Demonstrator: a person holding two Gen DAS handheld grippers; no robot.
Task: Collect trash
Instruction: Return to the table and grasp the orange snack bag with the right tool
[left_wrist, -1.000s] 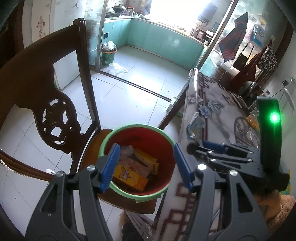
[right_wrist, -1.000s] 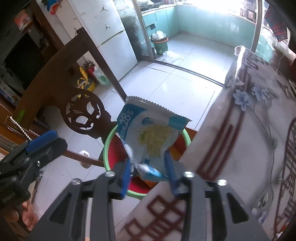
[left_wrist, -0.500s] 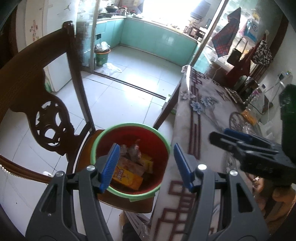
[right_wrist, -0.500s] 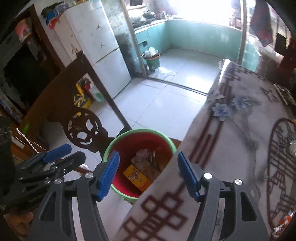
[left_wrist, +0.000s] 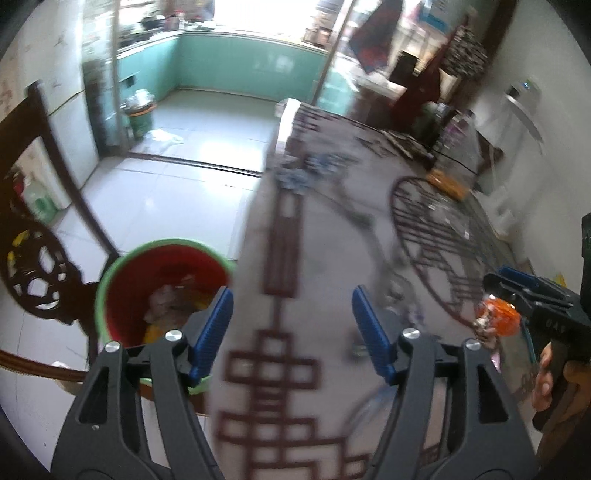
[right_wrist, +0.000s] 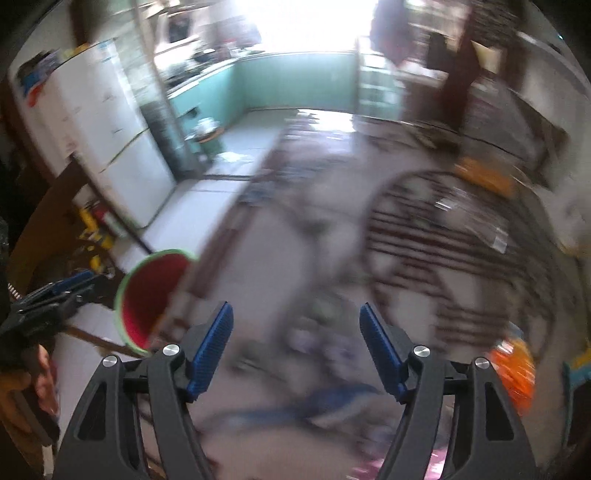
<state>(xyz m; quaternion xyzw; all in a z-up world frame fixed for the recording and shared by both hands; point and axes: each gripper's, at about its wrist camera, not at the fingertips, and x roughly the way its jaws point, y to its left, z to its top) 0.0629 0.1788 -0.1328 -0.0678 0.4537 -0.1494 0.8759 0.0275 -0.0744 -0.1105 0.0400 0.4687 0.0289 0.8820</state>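
Observation:
A red bin with a green rim stands on a chair seat beside the table, holding several wrappers; it also shows in the right wrist view. My left gripper is open and empty over the table edge, just right of the bin. My right gripper is open and empty over the table; in the left wrist view it is at the right. An orange wrapper lies near it and shows in the right wrist view. A blurred blue and white wrapper lies below the right gripper.
The table has a grey patterned cloth. A dark carved wooden chair back rises left of the bin. An orange box and clutter sit at the table's far right. A white fridge stands at the left. Both views are motion-blurred.
A second ago my right gripper held a blue and white bag over the bin; it let go and opened. Both grippers have since swung right, from the bin to over the table.

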